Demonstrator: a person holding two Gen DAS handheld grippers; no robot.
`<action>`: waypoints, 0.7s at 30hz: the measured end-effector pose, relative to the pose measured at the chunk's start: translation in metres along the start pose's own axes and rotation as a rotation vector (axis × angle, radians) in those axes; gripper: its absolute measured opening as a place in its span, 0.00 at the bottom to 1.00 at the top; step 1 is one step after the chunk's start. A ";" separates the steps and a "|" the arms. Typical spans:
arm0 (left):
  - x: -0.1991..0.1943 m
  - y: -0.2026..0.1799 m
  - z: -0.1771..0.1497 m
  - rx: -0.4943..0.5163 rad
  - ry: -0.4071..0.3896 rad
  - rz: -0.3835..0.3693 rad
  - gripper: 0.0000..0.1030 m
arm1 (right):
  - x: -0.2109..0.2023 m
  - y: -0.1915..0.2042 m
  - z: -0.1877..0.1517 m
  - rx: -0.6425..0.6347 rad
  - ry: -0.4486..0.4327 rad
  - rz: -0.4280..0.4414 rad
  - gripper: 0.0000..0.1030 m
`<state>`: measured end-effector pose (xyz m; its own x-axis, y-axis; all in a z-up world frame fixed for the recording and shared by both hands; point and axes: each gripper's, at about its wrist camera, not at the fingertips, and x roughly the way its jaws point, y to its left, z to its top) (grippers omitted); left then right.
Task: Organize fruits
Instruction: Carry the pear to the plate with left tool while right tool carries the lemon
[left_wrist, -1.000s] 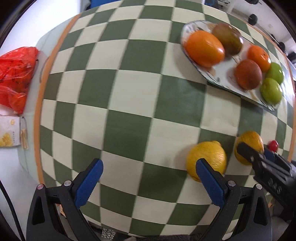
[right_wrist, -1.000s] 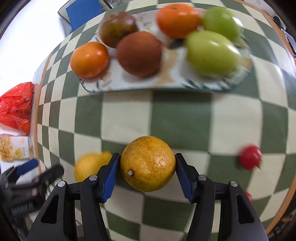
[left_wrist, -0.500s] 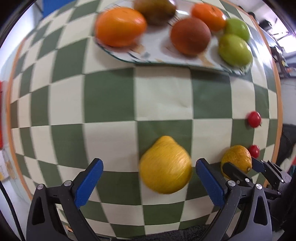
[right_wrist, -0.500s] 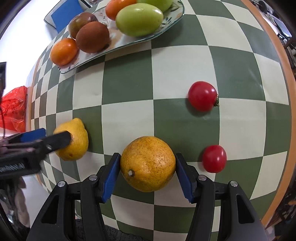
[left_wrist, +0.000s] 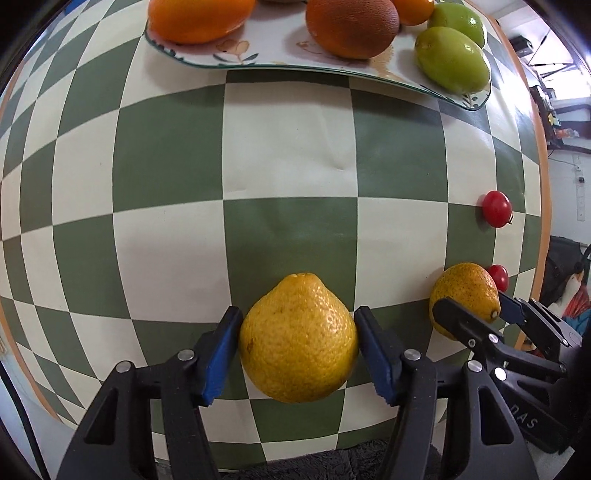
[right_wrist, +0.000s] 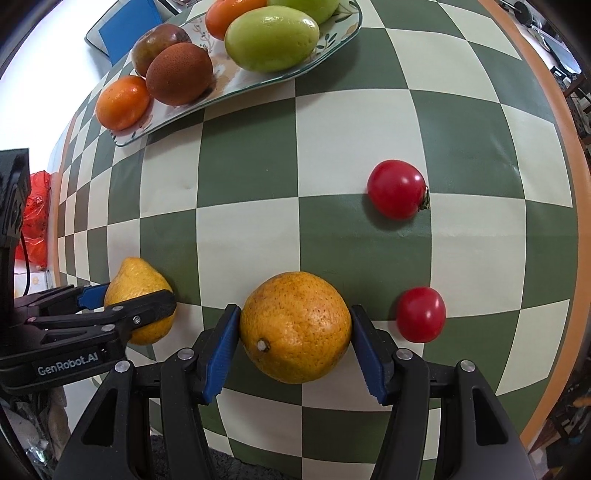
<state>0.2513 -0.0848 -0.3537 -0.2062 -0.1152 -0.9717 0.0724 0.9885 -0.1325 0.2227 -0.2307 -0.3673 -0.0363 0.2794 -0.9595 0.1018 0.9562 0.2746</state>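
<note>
- Our left gripper (left_wrist: 298, 347) has its blue pads pressed against both sides of the lemon (left_wrist: 298, 338), pinching it at the near edge of the checked cloth (left_wrist: 288, 155).
- Our right gripper (right_wrist: 295, 343) pinches the orange (right_wrist: 295, 326) the same way, one pad on each flank, its stem scar turned toward the camera.
- In the right wrist view the lemon (right_wrist: 138, 306) sits left of the orange with a clear strip of cloth (right_wrist: 251, 184) between them, and the left gripper (right_wrist: 129, 295) reaches in from the left to clasp it.
- In the left wrist view the orange (left_wrist: 464, 295) lies right of the lemon, with the right gripper (left_wrist: 476, 314) closed round it from the lower right.
- Whether either fruit rests on the cloth or is lifted off it, we cannot tell.
- A small tomato (right_wrist: 421, 314) lies just right of the orange, near the right pad but apart from it.
- A larger-looking tomato (right_wrist: 397, 189) lies beyond the orange and to its right, well apart from it.
- The plate (right_wrist: 229, 86) stands far beyond the orange, near the cloth's far edge, holding two green fruits (right_wrist: 271, 38), two orange ones (right_wrist: 122, 102), a brown one (right_wrist: 179, 78) and a dark reddish one (right_wrist: 157, 42).
- A red bag (right_wrist: 35, 218) lies off the cloth, far left of the orange.
</note>
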 end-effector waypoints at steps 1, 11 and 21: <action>0.000 0.000 -0.002 -0.001 -0.004 0.003 0.58 | 0.001 0.000 0.000 -0.001 0.000 -0.002 0.61; -0.028 0.022 0.003 -0.089 -0.018 -0.091 0.58 | -0.005 -0.005 -0.001 0.041 -0.014 0.066 0.60; -0.134 0.054 0.059 -0.173 -0.180 -0.252 0.58 | -0.070 0.025 0.059 0.040 -0.139 0.231 0.60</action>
<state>0.3404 -0.0218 -0.2418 -0.0200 -0.3575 -0.9337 -0.1283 0.9271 -0.3522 0.2861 -0.2315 -0.2966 0.1287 0.4728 -0.8717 0.1311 0.8632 0.4876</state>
